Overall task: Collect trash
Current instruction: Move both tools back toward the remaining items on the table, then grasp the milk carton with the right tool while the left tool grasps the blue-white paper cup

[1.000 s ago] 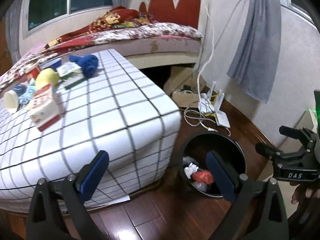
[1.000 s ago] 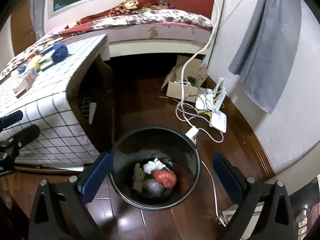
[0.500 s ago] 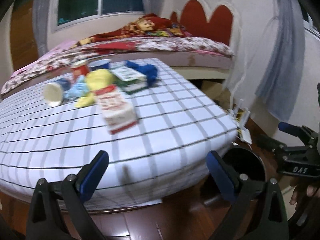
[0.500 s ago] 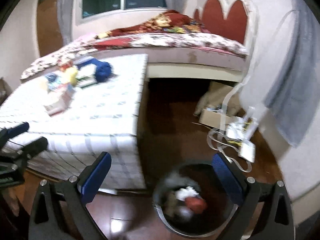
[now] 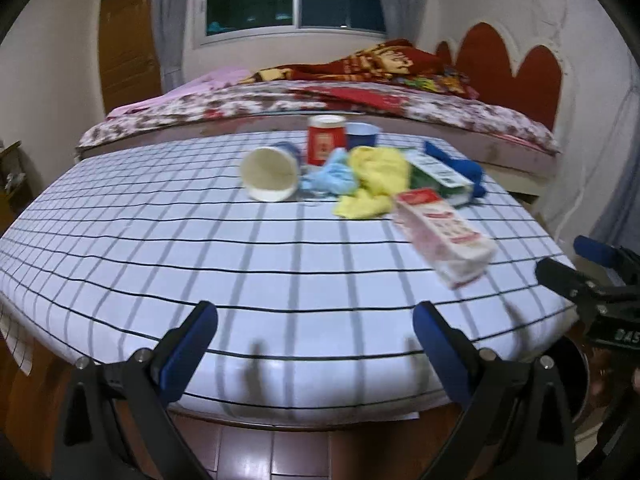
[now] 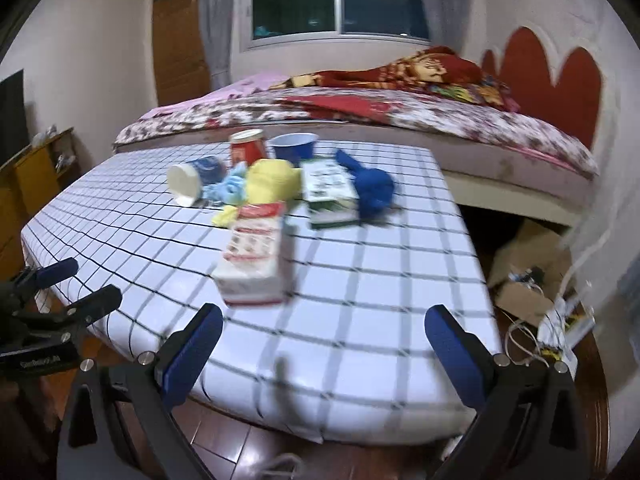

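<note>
Both the left tool [image 5: 314, 354] and the right tool [image 6: 324, 346] hang with jaws apart and empty. Much remains: the red-and-white carton [image 6: 256, 256], tipped paper cup [image 5: 270, 174] and crumpled yellow wrapper [image 5: 374, 180] lie on the checked table [image 5: 160, 240].

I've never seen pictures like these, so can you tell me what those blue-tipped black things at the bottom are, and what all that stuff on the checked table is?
Those are two grabbing tools, each held by a person. A small round-view camera sits on each tool and looks out between its two fingers.

One picture comes from the left gripper, the other from the right gripper. Both are open and hold nothing.

On the table lies trash: a tipped paper cup, a red can, a blue cup, a yellow rag, a red and white carton and a green and white carton.
</note>
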`<act>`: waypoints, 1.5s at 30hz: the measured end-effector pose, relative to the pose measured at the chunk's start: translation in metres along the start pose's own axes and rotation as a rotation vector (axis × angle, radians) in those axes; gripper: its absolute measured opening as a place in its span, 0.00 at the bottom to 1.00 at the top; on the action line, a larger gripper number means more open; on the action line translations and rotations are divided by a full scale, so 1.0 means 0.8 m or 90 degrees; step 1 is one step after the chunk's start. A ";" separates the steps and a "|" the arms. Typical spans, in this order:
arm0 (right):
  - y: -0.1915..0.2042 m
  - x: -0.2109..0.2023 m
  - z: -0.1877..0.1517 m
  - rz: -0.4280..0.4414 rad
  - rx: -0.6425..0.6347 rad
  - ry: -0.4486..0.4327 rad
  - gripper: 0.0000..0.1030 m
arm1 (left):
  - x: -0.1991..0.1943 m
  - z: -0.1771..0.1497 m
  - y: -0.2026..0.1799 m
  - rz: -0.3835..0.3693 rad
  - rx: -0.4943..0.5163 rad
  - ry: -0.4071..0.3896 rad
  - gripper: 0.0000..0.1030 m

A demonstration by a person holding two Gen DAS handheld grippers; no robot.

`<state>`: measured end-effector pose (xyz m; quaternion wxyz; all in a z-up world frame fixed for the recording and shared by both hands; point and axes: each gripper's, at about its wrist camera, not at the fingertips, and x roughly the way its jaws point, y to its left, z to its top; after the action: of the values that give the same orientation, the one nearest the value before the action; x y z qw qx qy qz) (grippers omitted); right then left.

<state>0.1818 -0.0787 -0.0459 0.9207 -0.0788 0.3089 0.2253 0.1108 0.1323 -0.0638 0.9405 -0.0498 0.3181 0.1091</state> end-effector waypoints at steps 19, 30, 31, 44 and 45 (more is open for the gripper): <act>0.047 0.120 0.040 0.031 0.004 0.098 0.72 | 0.040 0.018 0.037 0.016 -0.020 0.023 0.96; 0.025 0.073 0.034 0.022 -0.016 0.054 0.53 | 0.047 0.030 0.000 -0.025 -0.001 0.018 0.96; 0.020 0.068 0.035 0.016 -0.012 0.047 0.53 | 0.047 0.033 -0.003 -0.022 0.004 0.013 0.96; -0.072 0.075 0.071 -0.066 0.053 0.015 0.52 | 0.117 0.096 0.029 -0.025 -0.023 0.006 0.72; -0.076 0.077 0.072 -0.069 0.055 0.013 0.52 | 0.127 0.101 0.033 -0.031 -0.027 0.012 0.66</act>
<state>0.2845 -0.0937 -0.0366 0.9308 -0.0581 0.3232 0.1607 0.2304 0.1888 -0.0623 0.9385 -0.0787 0.3232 0.0924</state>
